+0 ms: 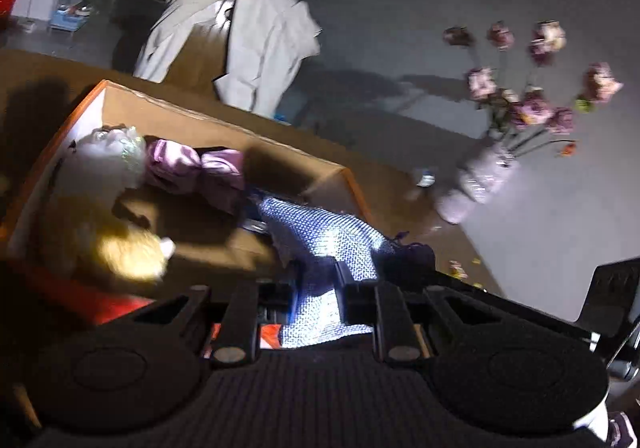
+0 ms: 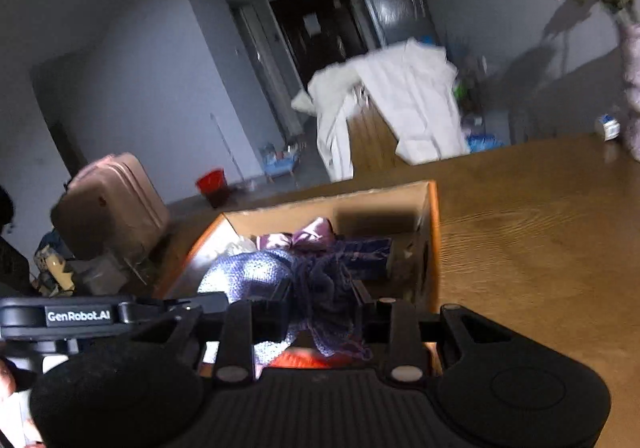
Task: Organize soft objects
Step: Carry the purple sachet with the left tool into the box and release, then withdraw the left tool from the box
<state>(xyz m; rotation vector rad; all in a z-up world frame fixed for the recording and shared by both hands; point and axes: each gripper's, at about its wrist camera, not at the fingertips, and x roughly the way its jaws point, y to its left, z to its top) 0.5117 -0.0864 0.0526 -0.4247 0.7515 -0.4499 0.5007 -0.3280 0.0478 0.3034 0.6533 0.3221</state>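
A light blue knitted cloth point(image 1: 320, 232) with a dark purple fringe point(image 2: 324, 288) hangs over an open cardboard box point(image 1: 168, 115). My left gripper point(image 1: 316, 280) is shut on the pale knit part. My right gripper point(image 2: 320, 312) is shut on the dark fringed end, and the left gripper's black body point(image 2: 80, 316) shows beside it. Inside the box point(image 2: 432, 232) lie a white plush point(image 1: 112, 159), a pink satin piece point(image 1: 188, 167) and a yellow soft object point(image 1: 128, 252). The pink satin piece point(image 2: 312, 236) lies behind the cloth in the right wrist view.
The box sits on a wooden table point(image 2: 520, 228). A vase of pink flowers point(image 1: 480, 175) stands on the table to the right, with a small jar point(image 2: 608, 127) near it. A chair draped with a white garment point(image 2: 400, 103) stands behind. A pink suitcase point(image 2: 108, 203) and a red bucket point(image 2: 212, 183) are on the floor.
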